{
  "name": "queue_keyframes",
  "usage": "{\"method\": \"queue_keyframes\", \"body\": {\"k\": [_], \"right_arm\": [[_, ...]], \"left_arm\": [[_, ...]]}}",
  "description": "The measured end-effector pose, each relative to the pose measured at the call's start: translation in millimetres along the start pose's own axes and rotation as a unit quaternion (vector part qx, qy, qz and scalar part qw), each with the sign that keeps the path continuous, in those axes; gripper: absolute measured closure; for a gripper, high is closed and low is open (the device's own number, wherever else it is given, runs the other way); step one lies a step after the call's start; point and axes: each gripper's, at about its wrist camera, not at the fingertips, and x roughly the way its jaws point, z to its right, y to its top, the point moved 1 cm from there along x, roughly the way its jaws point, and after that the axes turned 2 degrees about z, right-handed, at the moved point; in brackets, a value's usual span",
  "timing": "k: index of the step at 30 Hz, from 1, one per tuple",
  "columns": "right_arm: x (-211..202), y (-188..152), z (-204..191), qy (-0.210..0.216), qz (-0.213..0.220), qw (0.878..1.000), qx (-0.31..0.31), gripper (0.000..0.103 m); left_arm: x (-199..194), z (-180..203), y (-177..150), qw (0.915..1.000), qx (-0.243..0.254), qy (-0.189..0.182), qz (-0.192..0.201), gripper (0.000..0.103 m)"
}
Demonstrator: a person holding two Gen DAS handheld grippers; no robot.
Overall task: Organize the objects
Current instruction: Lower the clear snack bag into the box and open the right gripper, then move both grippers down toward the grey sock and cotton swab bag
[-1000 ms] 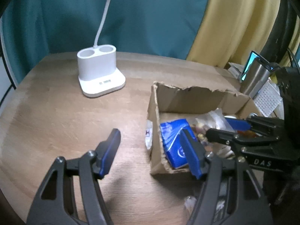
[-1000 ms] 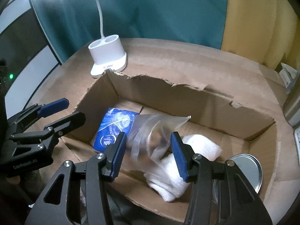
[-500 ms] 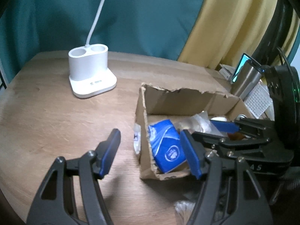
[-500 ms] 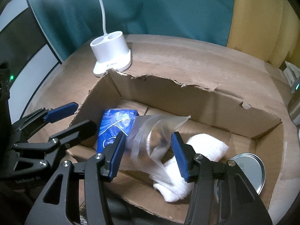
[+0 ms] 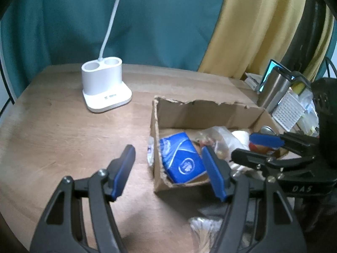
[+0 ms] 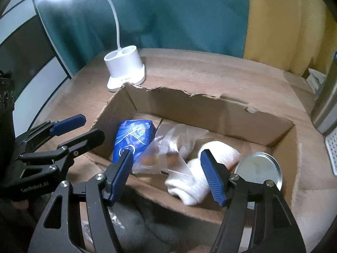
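Box [image 6: 210, 113] holds blue pack [image 6: 134, 137], bag [image 6: 168, 147], sock [image 6: 202, 168], lid [image 6: 258, 166]. Both grippers [image 5: 168, 164] [image 6: 168, 170] spread, empty. Looks mostly done.

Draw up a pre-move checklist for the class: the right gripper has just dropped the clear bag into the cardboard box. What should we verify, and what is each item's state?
1. Right gripper open and empty: ok.
2. Clear bag lying inside the cardboard box: ok.
3. Left gripper open and empty: ok.
4. Blue packet in the box: ok.
5. White cloth fully inside: ok.
6. Items remaining outside the box: cannot tell.
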Motion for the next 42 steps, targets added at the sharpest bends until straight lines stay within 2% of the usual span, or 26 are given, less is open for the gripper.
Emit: {"method": "queue_keyframes", "body": {"k": [20,40,42], "right_arm": [[-47,-27,20,-0.015,0.031,0.999,0.02,0.033],[-68,-50,23,-0.021,0.038,0.999,0.027,0.034],[-68,-53,22,-0.021,0.036,0.999,0.027,0.034]], "left_arm": [[-22,27,-7,0.9997,0.022,-0.001,0.007,0.035],[-37,38,-23,0.9995,0.032,-0.003,0.007,0.034],[-37,38,-26,0.9995,0.032,-0.003,0.005,0.03]]}}
